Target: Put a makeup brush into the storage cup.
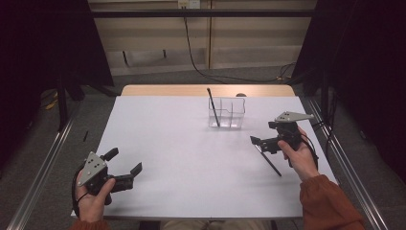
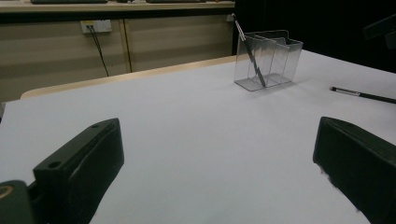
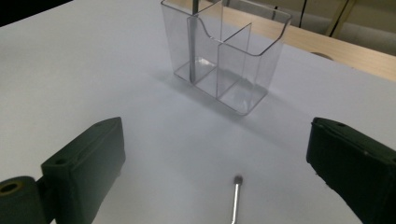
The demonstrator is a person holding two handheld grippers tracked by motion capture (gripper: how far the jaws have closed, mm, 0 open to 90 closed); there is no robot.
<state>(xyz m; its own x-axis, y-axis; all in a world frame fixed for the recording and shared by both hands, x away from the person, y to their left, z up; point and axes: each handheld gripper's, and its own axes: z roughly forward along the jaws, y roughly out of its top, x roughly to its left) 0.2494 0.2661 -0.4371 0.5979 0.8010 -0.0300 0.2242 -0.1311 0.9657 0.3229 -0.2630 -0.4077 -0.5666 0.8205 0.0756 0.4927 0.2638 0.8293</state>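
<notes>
Your right hand-held gripper (image 1: 262, 142) hangs just over a black pen (image 1: 269, 160) that lies flat on the white worktop (image 1: 177, 158). Its jaws are wide apart and hold nothing. In the right gripper view, the tip of the pen (image 3: 235, 196) sits on the worktop between the two jaws, and neither jaw touches it. A little past the pen stands a clear plastic organizer (image 1: 227, 112) with walls inside that split it into compartments. Another pen (image 1: 213, 106) leans in the organizer's left compartment and sticks out over the top. Your left hand-held gripper (image 1: 125, 165) is well apart from all this, near the front left corner of the worktop. Its jaws are wide apart too, with nothing between them.
</notes>
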